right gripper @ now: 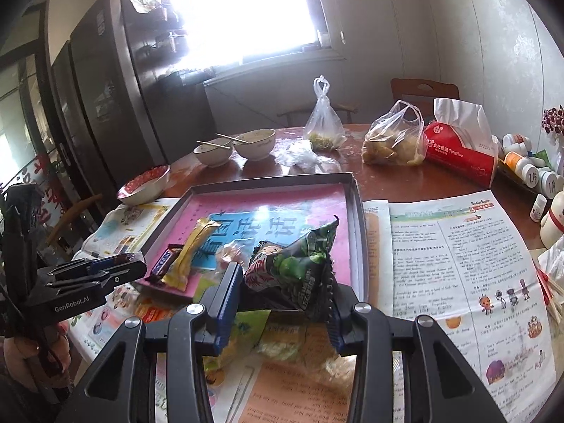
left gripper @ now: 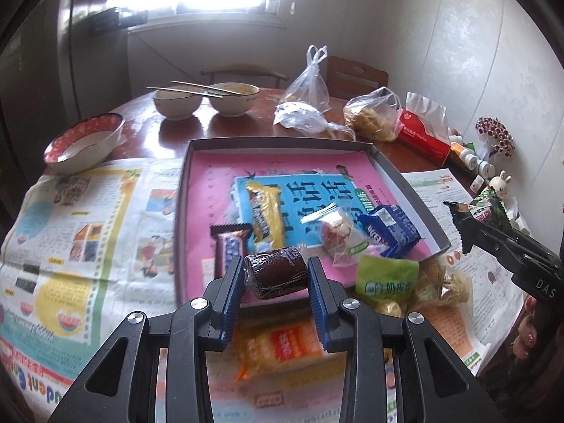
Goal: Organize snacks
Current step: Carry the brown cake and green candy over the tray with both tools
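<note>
My left gripper [left gripper: 276, 278] is shut on a dark brown wrapped roll cake [left gripper: 275, 275], held just above the near edge of the grey tray [left gripper: 278, 142]. The tray has a pink and blue liner. On the liner lie a yellow bar [left gripper: 264, 211], a dark chocolate bar [left gripper: 229, 246], a clear-wrapped red sweet [left gripper: 336, 236] and a blue biscuit pack [left gripper: 387, 232]. My right gripper [right gripper: 282, 282] is shut on a green crimped snack packet [right gripper: 299, 264], over the tray's [right gripper: 275, 180] near right corner. The left gripper [right gripper: 98, 271] appears at the left of the right wrist view.
A pale green packet [left gripper: 386, 280], an orange packet [left gripper: 278, 345] and gold-wrapped pieces [left gripper: 440, 283] lie on newspaper [left gripper: 70, 246] in front of the tray. Behind it stand bowls with chopsticks [left gripper: 204, 100], a red-patterned bowl [left gripper: 84, 142], plastic bags [left gripper: 373, 114], a red tissue pack [right gripper: 461, 151] and small bottles [right gripper: 525, 165].
</note>
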Tool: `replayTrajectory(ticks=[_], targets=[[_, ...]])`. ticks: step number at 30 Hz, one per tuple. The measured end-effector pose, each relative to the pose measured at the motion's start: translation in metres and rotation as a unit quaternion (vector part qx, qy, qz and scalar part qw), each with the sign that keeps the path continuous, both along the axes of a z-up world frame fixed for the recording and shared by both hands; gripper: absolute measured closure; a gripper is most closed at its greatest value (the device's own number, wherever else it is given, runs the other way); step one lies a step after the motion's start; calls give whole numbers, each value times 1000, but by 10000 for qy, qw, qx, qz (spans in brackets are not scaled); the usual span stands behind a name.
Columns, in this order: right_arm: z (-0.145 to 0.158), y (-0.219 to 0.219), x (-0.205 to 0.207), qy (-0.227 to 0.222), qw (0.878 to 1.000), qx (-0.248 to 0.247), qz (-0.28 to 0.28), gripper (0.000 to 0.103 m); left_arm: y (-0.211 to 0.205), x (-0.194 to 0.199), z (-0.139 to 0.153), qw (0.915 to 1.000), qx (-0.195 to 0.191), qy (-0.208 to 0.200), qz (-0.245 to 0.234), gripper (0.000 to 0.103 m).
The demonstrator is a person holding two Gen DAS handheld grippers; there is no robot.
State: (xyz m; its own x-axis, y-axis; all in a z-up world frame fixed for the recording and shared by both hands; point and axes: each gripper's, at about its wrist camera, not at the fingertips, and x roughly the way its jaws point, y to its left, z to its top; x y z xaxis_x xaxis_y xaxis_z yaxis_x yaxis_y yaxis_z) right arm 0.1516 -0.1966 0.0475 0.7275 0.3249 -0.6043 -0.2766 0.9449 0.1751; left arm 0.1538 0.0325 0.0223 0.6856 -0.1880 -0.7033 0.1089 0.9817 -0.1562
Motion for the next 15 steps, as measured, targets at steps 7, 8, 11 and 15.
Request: replayTrajectory(ticks=[7, 8, 11, 15], targets=[[-5, -1, 20, 72, 10000, 2, -47, 60, -15, 26, -7, 9998, 17, 73, -177, 67], [-6, -1, 23, 77, 9999, -23, -63, 60, -17, 30, -9, 9997, 21, 98, -201, 67], [-11, 0, 30, 91, 9997, -178, -131, 60, -22, 38, -14, 9995, 30, 166, -266, 67], [-20, -3, 36, 116, 9986, -418, -298, 60, -29, 45, -21, 9991, 90, 199, -350, 67]])
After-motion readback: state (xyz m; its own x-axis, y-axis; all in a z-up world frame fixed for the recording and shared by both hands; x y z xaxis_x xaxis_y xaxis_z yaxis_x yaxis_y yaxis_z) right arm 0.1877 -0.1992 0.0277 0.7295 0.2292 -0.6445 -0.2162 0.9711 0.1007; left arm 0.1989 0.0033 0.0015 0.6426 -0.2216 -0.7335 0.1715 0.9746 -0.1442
